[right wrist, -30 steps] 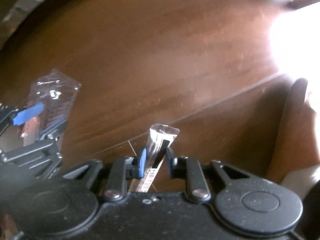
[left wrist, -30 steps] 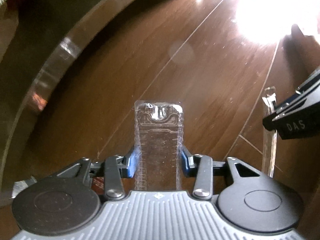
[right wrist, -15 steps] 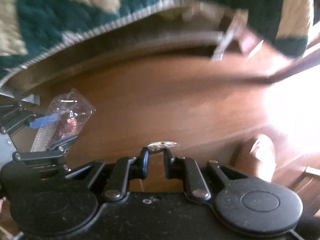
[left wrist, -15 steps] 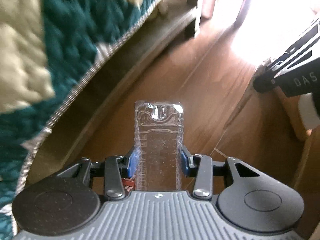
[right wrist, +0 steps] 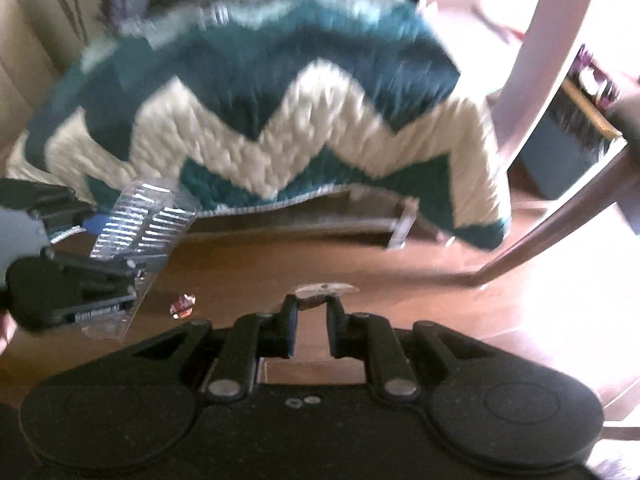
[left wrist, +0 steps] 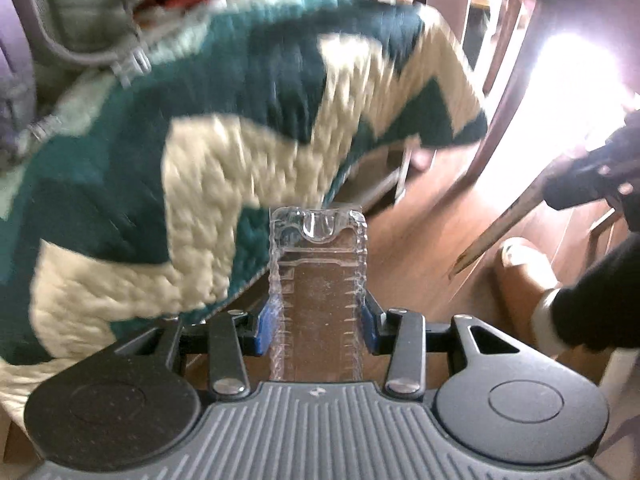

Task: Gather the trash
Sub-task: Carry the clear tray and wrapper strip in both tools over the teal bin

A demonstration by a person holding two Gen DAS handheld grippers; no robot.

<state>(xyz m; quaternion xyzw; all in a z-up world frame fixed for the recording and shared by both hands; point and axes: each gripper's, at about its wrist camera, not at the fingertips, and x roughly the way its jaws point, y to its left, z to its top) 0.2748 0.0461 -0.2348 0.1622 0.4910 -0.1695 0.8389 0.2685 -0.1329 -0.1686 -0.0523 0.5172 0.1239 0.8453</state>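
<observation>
The left gripper (left wrist: 318, 322) clamps a clear plastic tray (left wrist: 318, 276) jutting forward; the right gripper (right wrist: 312, 322) pinches a thin plastic strip (right wrist: 324, 290).

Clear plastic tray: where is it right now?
Centre of the left wrist view, the clear plastic tray is clamped in the left gripper, raised before the zigzag blanket.

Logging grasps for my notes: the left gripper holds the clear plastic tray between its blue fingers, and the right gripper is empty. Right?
Not quite. The left gripper does hold the clear plastic tray, but the right gripper is not empty: the right wrist view shows a thin clear plastic scrap pinched at its fingertips.
</observation>
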